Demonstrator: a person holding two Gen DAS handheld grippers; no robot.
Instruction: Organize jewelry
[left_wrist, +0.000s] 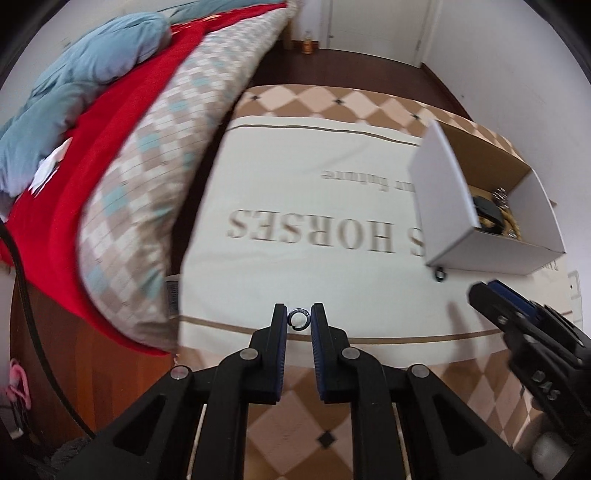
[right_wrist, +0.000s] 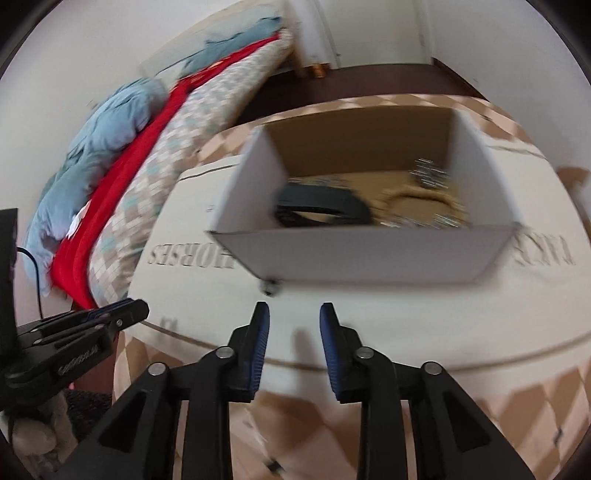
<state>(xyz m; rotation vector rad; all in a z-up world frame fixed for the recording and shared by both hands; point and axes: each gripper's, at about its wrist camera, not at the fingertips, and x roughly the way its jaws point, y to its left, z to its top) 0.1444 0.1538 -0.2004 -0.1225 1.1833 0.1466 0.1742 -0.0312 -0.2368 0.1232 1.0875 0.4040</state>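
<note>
Pinching a small dark ring (left_wrist: 297, 317) between its blue pads, the left gripper (left_wrist: 298, 319) holds it right at the fingertips, above the cream cloth (left_wrist: 314, 184) printed with large letters. The ring is a plain hoop with no long axis to speak of; it stands with its open face turned toward the wrist camera, its rim touching a pad on each side. Off to the right of it sits an open white cardboard box (right_wrist: 369, 254) with a brown inside, where a dark band (right_wrist: 321, 210) and some blurred glittering pieces (right_wrist: 430, 173) lie on the floor of the box. Just at the box's near lower corner, on the cloth, rests a second small ring (right_wrist: 270, 287), well apart from the held one. The right gripper (right_wrist: 294, 317) hangs in front of that corner with its jaws parted and nothing between them; the ring by the box lies just beyond its left fingertip, not touched. A checked pillow (left_wrist: 147, 192) and red blanket (left_wrist: 122, 122) lie at the left.
</note>
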